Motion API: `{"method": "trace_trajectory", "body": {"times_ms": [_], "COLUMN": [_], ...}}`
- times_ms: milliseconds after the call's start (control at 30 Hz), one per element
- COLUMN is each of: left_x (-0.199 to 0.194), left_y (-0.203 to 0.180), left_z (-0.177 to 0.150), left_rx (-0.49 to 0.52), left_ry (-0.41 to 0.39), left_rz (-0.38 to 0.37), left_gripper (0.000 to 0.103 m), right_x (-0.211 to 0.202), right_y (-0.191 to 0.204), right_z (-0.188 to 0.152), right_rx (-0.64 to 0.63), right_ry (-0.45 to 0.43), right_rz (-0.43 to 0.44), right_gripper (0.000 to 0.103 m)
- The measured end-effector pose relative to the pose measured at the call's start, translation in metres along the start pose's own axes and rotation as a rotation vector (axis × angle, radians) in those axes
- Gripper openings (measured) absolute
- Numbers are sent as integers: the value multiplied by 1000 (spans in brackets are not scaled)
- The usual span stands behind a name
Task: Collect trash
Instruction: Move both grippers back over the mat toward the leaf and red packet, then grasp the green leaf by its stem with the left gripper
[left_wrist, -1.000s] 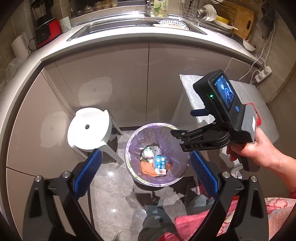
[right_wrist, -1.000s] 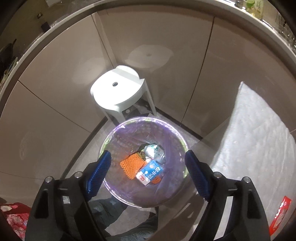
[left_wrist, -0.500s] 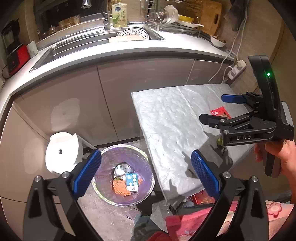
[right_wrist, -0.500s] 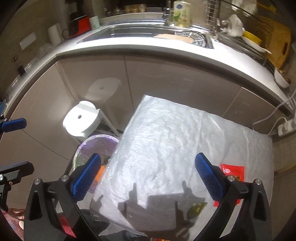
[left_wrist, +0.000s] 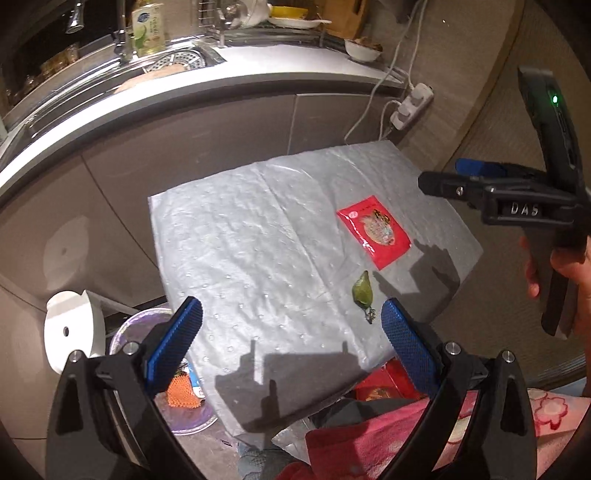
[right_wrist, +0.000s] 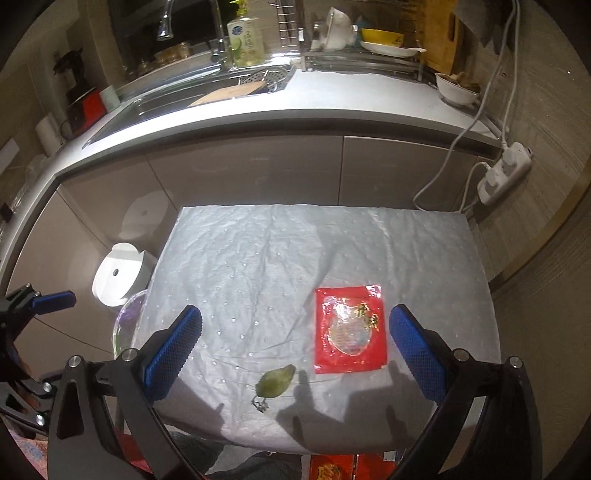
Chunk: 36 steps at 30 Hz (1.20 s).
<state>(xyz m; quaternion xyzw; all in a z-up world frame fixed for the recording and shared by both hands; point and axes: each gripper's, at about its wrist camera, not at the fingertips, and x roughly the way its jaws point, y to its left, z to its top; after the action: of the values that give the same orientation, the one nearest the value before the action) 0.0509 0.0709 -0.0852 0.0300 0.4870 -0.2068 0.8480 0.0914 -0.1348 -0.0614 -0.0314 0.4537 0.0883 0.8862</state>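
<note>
A red snack packet (left_wrist: 373, 230) (right_wrist: 350, 329) and a small green leaf scrap (left_wrist: 362, 290) (right_wrist: 276, 381) lie on a table covered with white padded sheet (left_wrist: 251, 251) (right_wrist: 258, 266). A purple-lined trash bin (left_wrist: 192, 410) (right_wrist: 125, 325) with orange netting and a carton stands on the floor left of the table. My left gripper (left_wrist: 291, 343) is open and empty above the table's near edge. My right gripper (right_wrist: 295, 343) is open and empty, hovering above the packet and leaf; it also shows in the left wrist view (left_wrist: 480, 181) at the right.
A white stool (left_wrist: 70, 332) (right_wrist: 118, 273) stands by the bin against grey cabinets. A counter with sink (right_wrist: 207, 92), soap bottle and dish rack runs behind. A power strip (right_wrist: 502, 173) hangs on the right wall. Red packaging (left_wrist: 384, 384) lies under the table's near edge.
Both grippers swung right from over the bin to over the table. The red packet and the green leaf came into view. Both stayed open and empty.
</note>
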Motion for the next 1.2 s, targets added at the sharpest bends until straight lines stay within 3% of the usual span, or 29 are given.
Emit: {"method": "trace_trajectory", "body": {"times_ms": [267, 467, 567, 700, 800, 1033, 1200], "left_x": [84, 126, 145, 164, 173, 182, 172], "left_y": [-59, -82, -85, -84, -82, -78, -69], "left_z": [-5, -7, -10, -14, -15, -14, -14], "left_rx": [89, 108, 105, 100, 89, 85, 57], "left_ry": [125, 193, 246, 293, 320, 356, 346], "left_rz": [-78, -105, -120, -103, -104, -120, -134], "left_gripper": [93, 82, 65, 58, 46, 9, 8], "right_x": [-4, -3, -3, 0, 2, 8, 16], "right_y": [-49, -76, -87, -100, -106, -109, -107], "right_z": [-12, -26, -31, -37, -41, -43, -40], "right_rx": [30, 60, 78, 106, 121, 123, 111], "right_ry": [19, 42, 47, 55, 60, 69, 70], "right_rz": [-33, -40, -42, -37, -30, -17, 0], "right_gripper": [101, 101, 101, 101, 101, 101, 101]}}
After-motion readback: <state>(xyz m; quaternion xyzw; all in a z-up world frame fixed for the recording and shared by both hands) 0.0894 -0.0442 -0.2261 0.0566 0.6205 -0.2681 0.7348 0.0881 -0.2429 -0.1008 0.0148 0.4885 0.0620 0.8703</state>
